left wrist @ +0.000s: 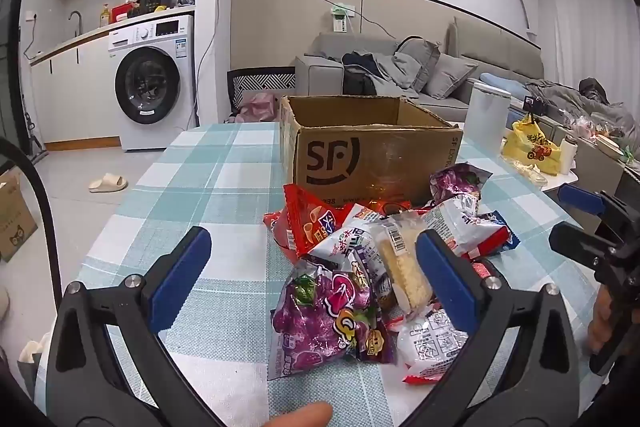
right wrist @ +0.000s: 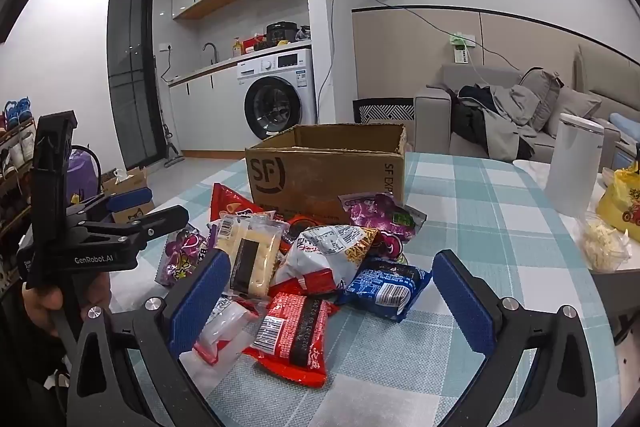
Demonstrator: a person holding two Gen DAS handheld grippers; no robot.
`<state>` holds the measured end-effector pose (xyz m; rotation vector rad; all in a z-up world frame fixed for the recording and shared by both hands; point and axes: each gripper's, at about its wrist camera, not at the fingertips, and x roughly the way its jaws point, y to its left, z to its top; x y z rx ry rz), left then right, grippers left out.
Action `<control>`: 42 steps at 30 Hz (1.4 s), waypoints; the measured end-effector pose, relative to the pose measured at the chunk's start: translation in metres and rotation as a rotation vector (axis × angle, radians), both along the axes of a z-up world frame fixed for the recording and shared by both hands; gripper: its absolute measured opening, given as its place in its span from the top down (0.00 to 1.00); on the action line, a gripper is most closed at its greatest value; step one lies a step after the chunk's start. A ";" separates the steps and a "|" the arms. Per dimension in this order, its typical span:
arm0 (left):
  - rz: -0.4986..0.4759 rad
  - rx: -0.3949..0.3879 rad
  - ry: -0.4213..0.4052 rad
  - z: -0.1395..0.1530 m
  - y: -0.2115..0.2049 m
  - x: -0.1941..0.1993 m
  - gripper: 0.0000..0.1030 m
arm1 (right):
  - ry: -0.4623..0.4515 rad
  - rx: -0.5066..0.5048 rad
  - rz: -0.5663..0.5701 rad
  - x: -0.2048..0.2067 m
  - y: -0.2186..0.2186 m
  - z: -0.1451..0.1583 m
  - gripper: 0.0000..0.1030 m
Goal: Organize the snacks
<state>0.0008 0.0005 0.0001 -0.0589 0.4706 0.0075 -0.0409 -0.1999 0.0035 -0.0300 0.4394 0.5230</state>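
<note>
A heap of snack packets lies on the checked tablecloth in front of an open cardboard box (left wrist: 360, 151) marked SF (right wrist: 320, 167). The heap holds a purple packet (left wrist: 320, 315), a red packet (right wrist: 294, 335), a blue packet (right wrist: 384, 285), a pale cracker pack (right wrist: 252, 259) and several others. My left gripper (left wrist: 316, 279) is open, its jaws wide on either side of the heap's near end, holding nothing. My right gripper (right wrist: 330, 299) is open and empty above the red packet. Each gripper shows in the other's view: the right one (left wrist: 580, 223) and the left one (right wrist: 132, 215).
A white cylindrical container (right wrist: 572, 163) and a yellow bag (right wrist: 622, 203) stand at the table's right. A clear bag of pale bits (right wrist: 604, 247) lies by them. A washing machine (left wrist: 156, 83) and a grey sofa (left wrist: 400, 67) stand beyond the table.
</note>
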 end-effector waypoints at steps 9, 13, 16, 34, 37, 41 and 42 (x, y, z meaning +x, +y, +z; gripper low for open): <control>-0.014 0.002 -0.019 -0.002 -0.003 0.000 0.01 | 0.019 -0.005 0.008 0.005 0.000 -0.001 0.00; -0.019 0.001 -0.025 -0.002 -0.002 -0.001 0.01 | 0.019 -0.013 0.008 0.005 0.002 -0.003 0.00; -0.016 0.008 -0.020 0.001 -0.001 -0.002 0.01 | 0.018 -0.016 0.005 0.004 0.002 -0.002 0.00; -0.014 0.019 -0.023 -0.003 -0.007 -0.002 0.01 | 0.020 -0.022 0.005 0.005 0.003 -0.004 0.00; -0.016 0.019 -0.024 -0.004 -0.009 -0.003 0.01 | 0.021 -0.022 0.005 0.005 0.003 -0.004 0.00; -0.013 0.020 -0.020 -0.003 -0.006 -0.001 0.01 | 0.022 -0.026 0.006 0.006 0.003 -0.005 0.00; -0.013 0.020 -0.019 -0.003 -0.006 0.000 0.01 | 0.022 -0.026 0.006 0.006 0.003 -0.005 0.00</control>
